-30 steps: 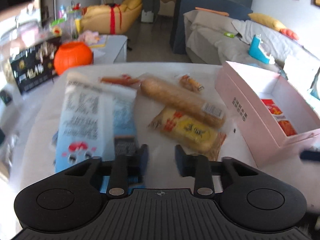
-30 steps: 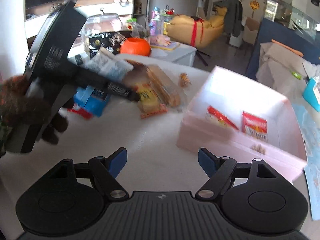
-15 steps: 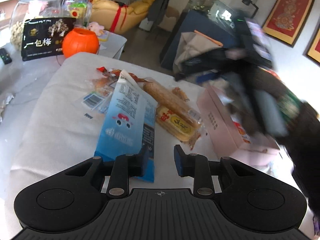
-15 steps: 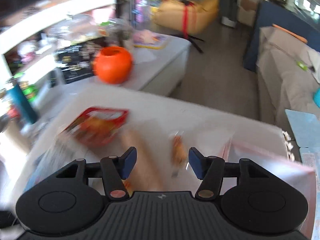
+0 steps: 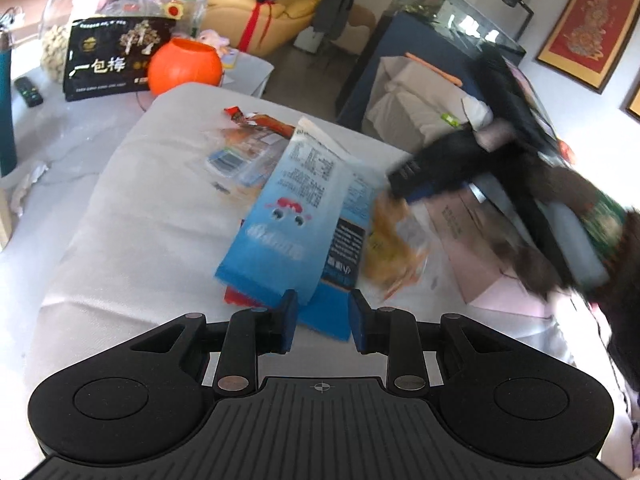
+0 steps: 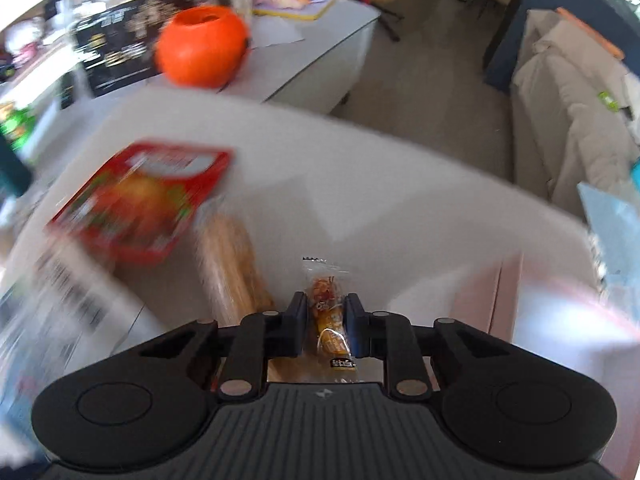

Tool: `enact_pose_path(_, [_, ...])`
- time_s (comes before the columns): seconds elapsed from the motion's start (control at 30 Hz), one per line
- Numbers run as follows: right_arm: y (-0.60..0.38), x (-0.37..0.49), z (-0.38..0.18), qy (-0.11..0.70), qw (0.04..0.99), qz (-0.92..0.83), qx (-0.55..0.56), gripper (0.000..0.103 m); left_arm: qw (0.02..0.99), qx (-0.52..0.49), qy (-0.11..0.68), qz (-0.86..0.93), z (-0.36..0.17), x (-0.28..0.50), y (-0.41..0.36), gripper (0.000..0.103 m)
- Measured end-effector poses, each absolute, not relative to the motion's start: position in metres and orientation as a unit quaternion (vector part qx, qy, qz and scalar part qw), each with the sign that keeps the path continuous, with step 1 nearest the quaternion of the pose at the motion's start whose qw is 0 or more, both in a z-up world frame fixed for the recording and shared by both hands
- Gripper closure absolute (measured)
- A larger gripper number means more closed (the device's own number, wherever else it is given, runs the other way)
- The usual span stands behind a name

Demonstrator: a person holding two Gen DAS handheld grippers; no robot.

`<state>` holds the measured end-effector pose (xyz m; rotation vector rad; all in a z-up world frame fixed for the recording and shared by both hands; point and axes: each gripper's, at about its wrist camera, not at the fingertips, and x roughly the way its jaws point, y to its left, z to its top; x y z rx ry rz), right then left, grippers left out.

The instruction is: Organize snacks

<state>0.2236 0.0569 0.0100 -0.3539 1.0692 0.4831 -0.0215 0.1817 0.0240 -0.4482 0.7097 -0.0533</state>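
My left gripper (image 5: 322, 322) is open low over the white table, its fingers on either side of the near corner of a tall blue snack bag (image 5: 296, 216). A yellow wrapped cake (image 5: 394, 252) lies right of the bag. My right gripper (image 6: 324, 322) has its fingers closed against a small clear-wrapped orange snack (image 6: 326, 304); it also shows in the left wrist view (image 5: 404, 194), blurred, above the snacks. A long bread stick pack (image 6: 232, 264) and a red snack pack (image 6: 140, 196) lie to its left. The pink box (image 5: 472, 248) stands at the right.
An orange pumpkin bowl (image 5: 184, 66), a black packet (image 5: 116, 58) and a glass jar (image 5: 76, 20) stand on the low table beyond. A remote (image 5: 28, 90) lies at far left. A sofa (image 6: 572, 112) stands beyond the table edge.
My right gripper has swung from the pink box to the far side of the snacks and narrowed around the small orange snack. My left gripper has pulled back slightly, staying at the blue bag.
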Motion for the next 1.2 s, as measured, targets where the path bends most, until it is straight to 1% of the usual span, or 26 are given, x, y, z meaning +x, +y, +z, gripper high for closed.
enact_pose_path(0.1, [0.039, 0.194, 0.011, 0.524, 0.802, 0.256, -0.128, 0.083, 0.912, -0.221, 0.346, -0.024, 0.025, -0.022, 0.178, 0.071])
enact_pose_path(0.23, [0.012, 0.146, 0.012, 0.537, 0.785, 0.299, -0.083, 0.083, 0.916, -0.207, 0.344, -0.02, 0.031, -0.025, 0.17, 0.065])
enact_pose_path(0.3, [-0.003, 0.122, 0.012, 0.535, 0.78, 0.317, -0.07, 0.083, 0.916, -0.198, 0.349, -0.026, 0.032, -0.023, 0.166, 0.065])
enact_pose_path(0.43, [-0.033, 0.078, 0.009, 0.511, 0.787, 0.34, -0.064, 0.084, 0.917, -0.174, 0.358, -0.034, 0.034, -0.019, 0.156, 0.065])
enact_pose_path(0.57, [-0.067, 0.047, 0.007, 0.462, 0.826, 0.312, -0.077, 0.084, 0.916, -0.168, 0.362, -0.045, 0.037, -0.007, 0.146, 0.065])
enact_pose_path(0.73, [-0.094, 0.027, -0.003, 0.406, 0.871, 0.265, -0.077, 0.083, 0.923, -0.11, 0.369, -0.01, 0.04, 0.016, 0.129, 0.065])
enact_pose_path(0.77, [-0.096, 0.025, -0.004, 0.396, 0.879, 0.254, -0.082, 0.081, 0.924, -0.089, 0.372, 0.014, 0.039, 0.021, 0.128, 0.065])
enact_pose_path(0.83, [-0.108, 0.022, -0.008, 0.385, 0.888, 0.233, -0.09, 0.07, 0.922, -0.071, 0.379, 0.046, 0.037, 0.027, 0.131, 0.065])
enact_pose_path(0.9, [-0.12, 0.019, -0.011, 0.374, 0.897, 0.221, -0.087, 0.041, 0.921, -0.08, 0.377, 0.058, 0.038, 0.025, 0.138, 0.065])
enact_pose_path(1.0, [-0.135, 0.019, -0.018, 0.362, 0.906, 0.204, -0.08, 0.031, 0.935, -0.107, 0.338, 0.024, 0.053, 0.008, 0.145, 0.065])
enact_pose_path(1.1, [-0.15, 0.017, -0.023, 0.347, 0.914, 0.206, -0.053, 0.026, 0.943, -0.118, 0.311, 0.015, 0.064, -0.004, 0.155, 0.065])
enact_pose_path(1.13, [-0.149, 0.017, -0.023, 0.345, 0.914, 0.207, -0.055, 0.025, 0.944, -0.115, 0.308, 0.022, 0.066, -0.005, 0.158, 0.065])
enact_pose_path(1.2, [-0.146, 0.018, -0.024, 0.345, 0.913, 0.21, -0.059, 0.019, 0.946, -0.113, 0.3, 0.039, 0.069, -0.006, 0.168, 0.065])
